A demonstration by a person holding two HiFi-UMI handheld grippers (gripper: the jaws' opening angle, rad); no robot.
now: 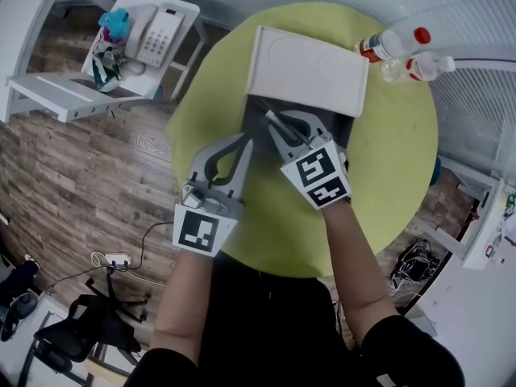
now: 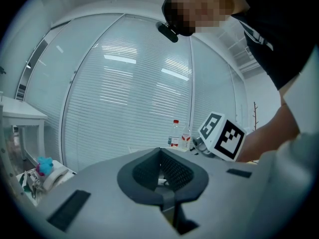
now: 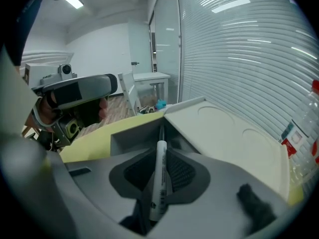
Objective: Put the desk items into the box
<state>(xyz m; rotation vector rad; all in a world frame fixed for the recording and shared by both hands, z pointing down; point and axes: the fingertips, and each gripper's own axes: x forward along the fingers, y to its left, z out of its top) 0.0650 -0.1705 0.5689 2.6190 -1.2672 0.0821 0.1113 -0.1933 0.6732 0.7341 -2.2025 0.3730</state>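
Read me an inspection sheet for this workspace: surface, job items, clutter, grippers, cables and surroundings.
Surface: round yellow-green table.
Job's things: box with its white lid open; white marker held over it.
Clutter: two red-capped bottles at the table's far edge.
Grippers: right gripper shut on the marker; left gripper shut, nothing in it.
Cables: power strip with cord on the floor.
Surroundings: white side table carrying a telephone; office chair; wood floor.

Left gripper (image 2: 160,172) fingers (image 2: 143,173) together, empty; right gripper (image 3: 162,164) fingers (image 3: 133,177) tight on a marker (image 3: 160,185).
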